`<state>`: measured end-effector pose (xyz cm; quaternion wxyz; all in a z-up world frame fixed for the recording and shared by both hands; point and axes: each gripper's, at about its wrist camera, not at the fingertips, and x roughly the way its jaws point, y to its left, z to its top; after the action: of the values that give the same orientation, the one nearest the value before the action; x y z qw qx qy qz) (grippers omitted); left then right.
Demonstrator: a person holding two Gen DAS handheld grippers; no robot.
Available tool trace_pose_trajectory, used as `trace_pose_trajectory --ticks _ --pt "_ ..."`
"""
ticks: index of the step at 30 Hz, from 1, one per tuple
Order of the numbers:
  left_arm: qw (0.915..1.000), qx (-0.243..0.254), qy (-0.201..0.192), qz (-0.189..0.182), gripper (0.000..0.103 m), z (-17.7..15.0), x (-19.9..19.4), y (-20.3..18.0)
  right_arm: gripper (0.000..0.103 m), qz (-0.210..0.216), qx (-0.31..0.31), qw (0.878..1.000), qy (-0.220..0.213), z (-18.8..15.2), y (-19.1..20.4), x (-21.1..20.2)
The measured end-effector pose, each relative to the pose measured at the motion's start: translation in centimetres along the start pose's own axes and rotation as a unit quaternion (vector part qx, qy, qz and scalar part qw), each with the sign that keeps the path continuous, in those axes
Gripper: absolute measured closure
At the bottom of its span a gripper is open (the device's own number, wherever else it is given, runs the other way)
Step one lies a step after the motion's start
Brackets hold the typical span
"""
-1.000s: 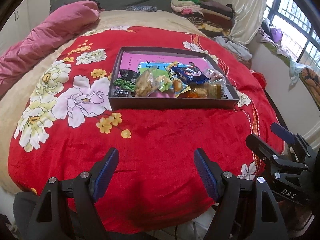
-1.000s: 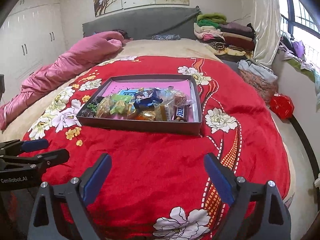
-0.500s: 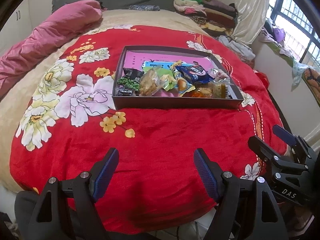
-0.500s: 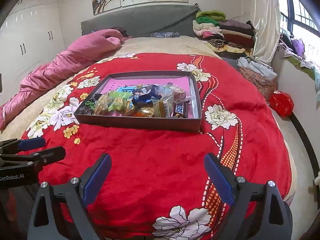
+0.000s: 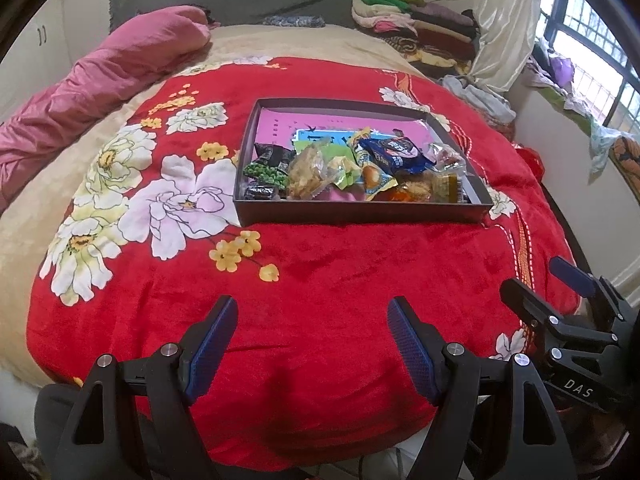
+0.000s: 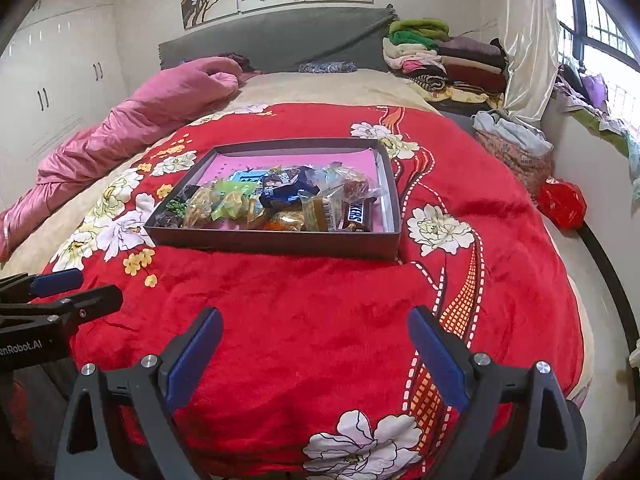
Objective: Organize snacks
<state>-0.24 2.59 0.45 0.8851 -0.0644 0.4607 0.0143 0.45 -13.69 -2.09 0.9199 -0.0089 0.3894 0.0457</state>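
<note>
Your left gripper [image 5: 310, 320] sits at the bottom of the left wrist view with its blue-padded jaws spread apart and nothing between them; only the red floral plush blanket [image 5: 320, 272] shows in the gap. Your right gripper [image 6: 316, 332] fills the bottom of the right wrist view the same way, jaws released wide over the blanket and gripping nothing. Each tool appears in the other's view: the right gripper at the lower right edge of the left wrist view, the left gripper at the lower left edge of the right wrist view.

The shallow dark cardboard box with a pink lining [image 5: 360, 216] lies on the blanket in the centre of both views, above the jaws and well apart from them. The pile of wrapped snacks [image 5: 352, 172] is bunched along its near wall, leaving the far part of the pink floor bare. In the left wrist view, the green pea packet [image 5: 266, 174] lies at the left end of the pile, the clear bag of golden crisps [image 5: 306, 174] just right of it, and the dark blue cookie packet [image 5: 394, 156] rests on top toward the right. In the right wrist view, a brown Snickers bar [image 6: 356, 214] lies at the right end of the pile, near the front right corner.

A crumpled pink quilt [image 6: 132, 128] runs along the left of the frame. Folded clothes [image 6: 440, 60] are stacked at the upper right beside a cream curtain [image 6: 528, 40].
</note>
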Motion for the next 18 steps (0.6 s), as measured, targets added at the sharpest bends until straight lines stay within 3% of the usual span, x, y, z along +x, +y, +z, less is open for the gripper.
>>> trace_pose_trajectory --ticks 18 --pt "1.0000 -0.001 0.005 0.005 0.025 -0.04 0.24 -0.08 0.009 -0.006 0.001 1.000 -0.001 0.04 -0.25 -0.10"
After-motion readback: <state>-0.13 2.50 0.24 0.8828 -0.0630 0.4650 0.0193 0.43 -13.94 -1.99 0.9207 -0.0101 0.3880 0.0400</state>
